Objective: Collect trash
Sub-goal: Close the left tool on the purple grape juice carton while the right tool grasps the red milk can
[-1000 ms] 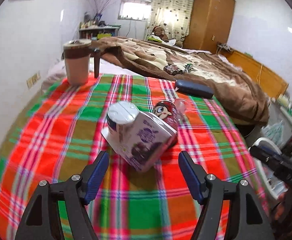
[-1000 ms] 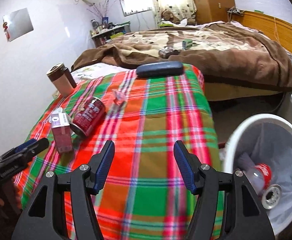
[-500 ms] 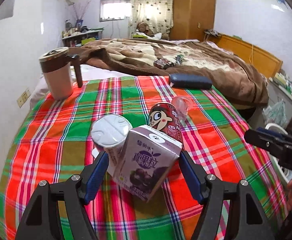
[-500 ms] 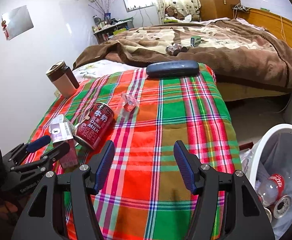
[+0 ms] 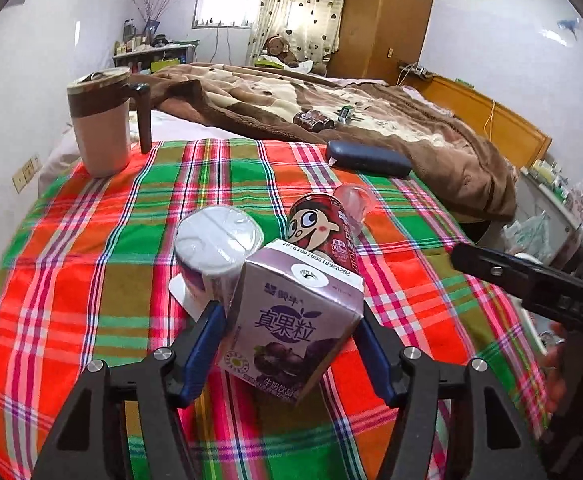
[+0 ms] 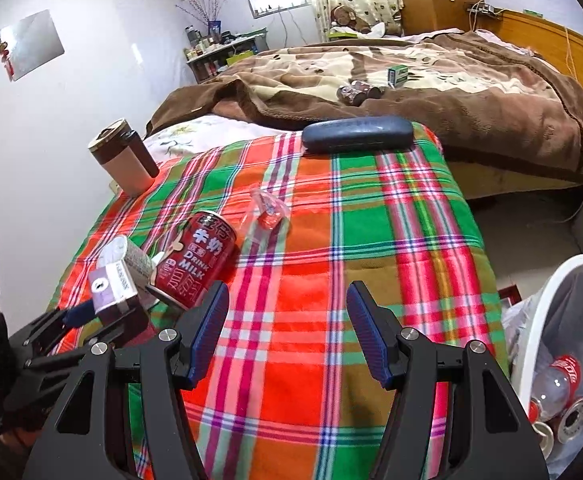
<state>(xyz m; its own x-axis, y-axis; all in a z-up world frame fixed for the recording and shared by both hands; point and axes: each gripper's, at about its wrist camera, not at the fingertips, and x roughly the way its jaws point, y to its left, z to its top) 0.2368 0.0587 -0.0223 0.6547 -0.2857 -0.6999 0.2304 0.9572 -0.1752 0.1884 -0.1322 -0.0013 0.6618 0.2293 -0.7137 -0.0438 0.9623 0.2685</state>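
Note:
A purple milk carton [image 5: 287, 340] stands on the plaid tablecloth [image 5: 91, 280] between the blue pads of my left gripper [image 5: 289, 312]. Its jaws are closing and the pads lie against the carton's two sides. Just behind the carton are a white foil-lidded cup [image 5: 215, 240], a red milk can [image 5: 323, 228] lying on its side, and a small clear plastic cup [image 5: 353, 200]. In the right wrist view the carton [image 6: 113, 284] sits in the left gripper [image 6: 103, 316] at the left edge. My right gripper [image 6: 287, 304] hangs open over bare cloth to the right of the can [image 6: 195, 260], holding nothing.
A white bin [image 6: 531, 320] holding a bottle and cans stands on the floor at the table's right. A lidded brown-and-beige mug [image 5: 99, 120] and a dark glasses case [image 5: 367, 158] sit at the table's far edge. Beyond lies a bed under a brown blanket [image 5: 371, 120].
My left gripper moved forward until the carton stood between its fingers, then the jaws narrowed onto it. The right gripper swung left, away from the bin and toward the can.

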